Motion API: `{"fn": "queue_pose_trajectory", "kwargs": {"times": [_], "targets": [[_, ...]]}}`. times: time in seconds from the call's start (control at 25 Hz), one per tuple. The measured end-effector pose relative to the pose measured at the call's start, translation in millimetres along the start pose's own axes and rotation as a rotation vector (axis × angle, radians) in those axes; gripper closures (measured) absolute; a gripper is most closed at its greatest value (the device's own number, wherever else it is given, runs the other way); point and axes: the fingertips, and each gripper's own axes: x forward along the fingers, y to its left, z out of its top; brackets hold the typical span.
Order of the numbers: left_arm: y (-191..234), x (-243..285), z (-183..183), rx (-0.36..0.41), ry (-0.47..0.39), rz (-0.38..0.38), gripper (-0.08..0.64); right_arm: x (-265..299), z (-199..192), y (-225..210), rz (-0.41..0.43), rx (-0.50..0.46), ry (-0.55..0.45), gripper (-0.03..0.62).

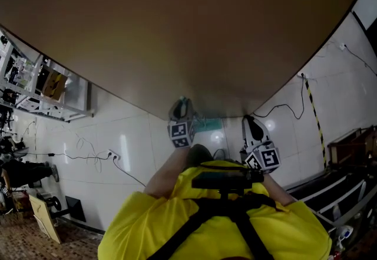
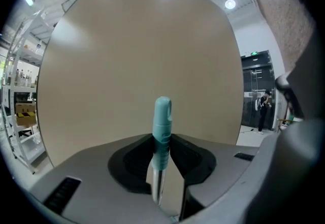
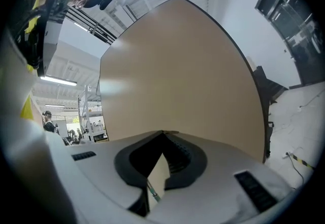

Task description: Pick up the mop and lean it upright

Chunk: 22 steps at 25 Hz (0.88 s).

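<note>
The mop handle (image 2: 162, 116) has a teal plastic grip with a hanging loop on top of a metal shaft. It stands upright between my left gripper's (image 2: 162, 139) black pads, which close on it from both sides. In the head view the left gripper (image 1: 181, 108) reaches forward, and a teal piece (image 1: 207, 125) shows just right of it. My right gripper (image 1: 252, 126) is a short way to the right. Its tips (image 3: 163, 136) meet, with nothing held. A thin bit of the mop shaft (image 3: 151, 192) shows through the gap behind the tips.
A big tan board (image 1: 177, 29) fills the view ahead of both grippers. White tiles (image 1: 129, 147) with loose cables lie below. Metal shelving (image 1: 41, 85) stands at the left and dark rails (image 1: 347, 188) at the right. A person (image 2: 264, 108) stands far off by a doorway.
</note>
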Motion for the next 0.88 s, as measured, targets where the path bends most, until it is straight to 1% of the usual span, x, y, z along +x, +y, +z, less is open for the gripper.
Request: {"fn": "queue_pose_trajectory", "kwargs": {"times": [0.08,0.16,0.24,0.4,0.56,0.68,0.88], "targets": [[-4.8,-21.6,28.1,0.012,-0.029,-0.034,0.459,1.9,1.9,-4.8,-0.010,0.002,-0.008,0.586],[-8.0,-39.6,64.8,0.013,-0.073,-0.059,0.459,4.7,3.5,-9.2,-0.020,0.011,-0.017,0.586],[-13.4,-54.9,107.3,0.014,-0.134,-0.085,0.459,6.0,6.4,-14.3,-0.029,0.019,-0.031,0.588],[-27.6,-79.7,187.8,0.048,-0.249,-0.132,0.459,4.0,11.2,-22.5,-0.037,0.022,-0.055,0.586],[-41.8,-100.4,251.5,0.063,-0.344,-0.177,0.460,3.1,11.2,-26.2,-0.035,0.030,-0.055,0.586],[-50.7,-111.5,278.4,0.068,-0.396,-0.209,0.460,3.5,12.8,-24.8,-0.028,0.034,-0.058,0.587],[-50.4,-120.0,281.7,0.082,-0.400,-0.205,0.462,5.8,8.0,-17.2,-0.016,0.040,-0.057,0.586]]}}
